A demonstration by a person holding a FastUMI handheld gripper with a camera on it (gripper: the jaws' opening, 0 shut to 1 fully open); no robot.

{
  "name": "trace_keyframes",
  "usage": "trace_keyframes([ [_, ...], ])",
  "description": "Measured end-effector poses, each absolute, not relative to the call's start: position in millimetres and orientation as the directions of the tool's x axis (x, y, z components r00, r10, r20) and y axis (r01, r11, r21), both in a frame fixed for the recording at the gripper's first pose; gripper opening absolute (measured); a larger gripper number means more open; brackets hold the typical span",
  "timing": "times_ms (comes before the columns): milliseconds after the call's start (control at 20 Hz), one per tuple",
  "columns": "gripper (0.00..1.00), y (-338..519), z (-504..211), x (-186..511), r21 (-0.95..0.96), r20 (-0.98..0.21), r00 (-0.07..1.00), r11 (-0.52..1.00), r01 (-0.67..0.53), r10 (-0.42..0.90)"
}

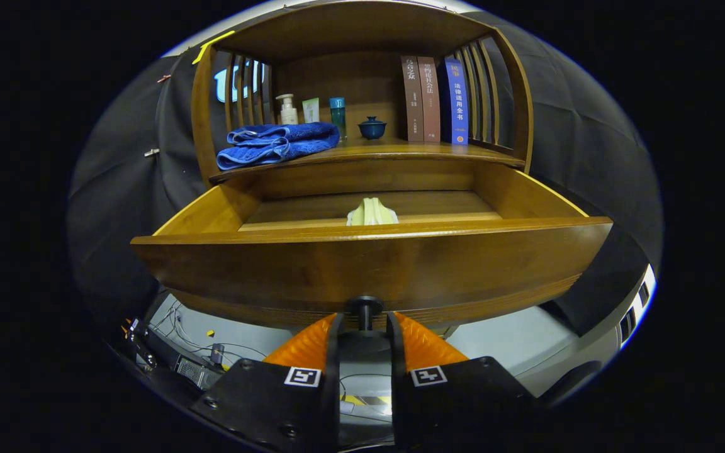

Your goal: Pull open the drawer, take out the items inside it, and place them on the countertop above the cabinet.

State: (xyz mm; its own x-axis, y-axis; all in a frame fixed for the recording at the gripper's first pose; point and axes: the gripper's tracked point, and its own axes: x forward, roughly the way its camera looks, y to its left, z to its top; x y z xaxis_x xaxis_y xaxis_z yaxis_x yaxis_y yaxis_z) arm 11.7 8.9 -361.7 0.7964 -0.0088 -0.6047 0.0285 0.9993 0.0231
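At lower centre the gripper (364, 324) is pinching the knob (364, 307) with narrow jaws, both fingers pressing its stem, to draw the drawer (375, 264) out. A pale item (372, 212) is lying inside at mid-frame, below the countertop (400, 151).

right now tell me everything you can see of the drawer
The drawer is warm brown wood with a curved, glossy front, pulled well out below the countertop. A dark round knob sits low on its front, between the tips of the tongs, which appear closed on it. Inside, a pale green ribbed item rests near the front.
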Motion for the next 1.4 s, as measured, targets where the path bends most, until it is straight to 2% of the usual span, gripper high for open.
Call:
trace_keyframes([
  [100,0.37,9,-363,12,0.03,-0.599,0.801,0.999,0.03,-0.006],
  [250,0.5,7,-370,3,0.039,-0.629,0.777,0.999,0.034,-0.002],
  [400,1.0,3,-358,-15,0.057,-0.642,0.767,0.997,0.055,-0.006],
  [700,1.0,7,-258,3,0.085,-0.542,0.84,0.996,0.04,0.013],
  [900,0.99,14,-227,50,0.095,-0.561,0.827,0.995,0.018,0.039],
  [1150,1.0,22,-242,117,0.136,-0.652,0.753,0.991,0.002,0.088],
  [1400,0.99,11,-295,165,0.086,-0.786,0.616,0.996,0.031,0.049],
])
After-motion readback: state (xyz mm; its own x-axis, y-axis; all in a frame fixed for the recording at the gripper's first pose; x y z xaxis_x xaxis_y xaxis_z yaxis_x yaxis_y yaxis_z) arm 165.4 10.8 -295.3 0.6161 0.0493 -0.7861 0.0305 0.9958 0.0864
